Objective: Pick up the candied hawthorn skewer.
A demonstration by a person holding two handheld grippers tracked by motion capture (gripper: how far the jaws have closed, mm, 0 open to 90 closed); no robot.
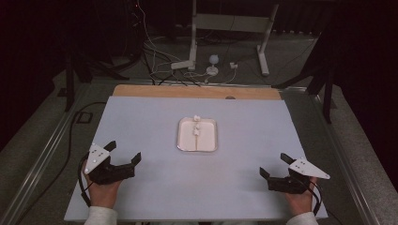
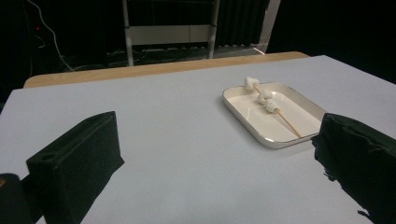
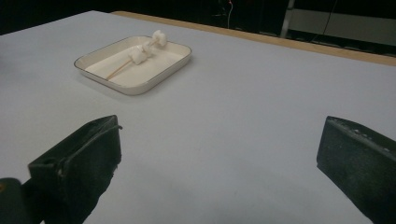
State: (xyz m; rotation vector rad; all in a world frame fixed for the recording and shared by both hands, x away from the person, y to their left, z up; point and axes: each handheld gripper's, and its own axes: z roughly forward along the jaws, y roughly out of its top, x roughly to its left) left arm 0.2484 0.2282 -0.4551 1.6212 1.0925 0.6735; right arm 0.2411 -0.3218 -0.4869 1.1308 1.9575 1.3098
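Note:
A shallow white tray [image 1: 209, 140] sits at the middle of the pale table. In it lies a wooden skewer [image 1: 195, 133] with white marshmallows [image 1: 197, 119] threaded on its far end; one rests on the tray's far rim. The same tray [image 2: 299, 103] [image 3: 163, 65] and skewer [image 2: 287, 122] [image 3: 119, 69] appear in both gripper views. My left gripper [image 1: 124, 152] rests near the front left of the table, jaws wide apart and empty. My right gripper [image 1: 274, 165] sits at the front right, open, nothing between its jaws.
The table's wooden far edge [image 1: 197, 92] borders a floor with cables, a white stand [image 1: 192, 56] and a small white lamp-like object [image 1: 213, 61]. Metal rails [image 1: 42, 154] run along both sides of the table.

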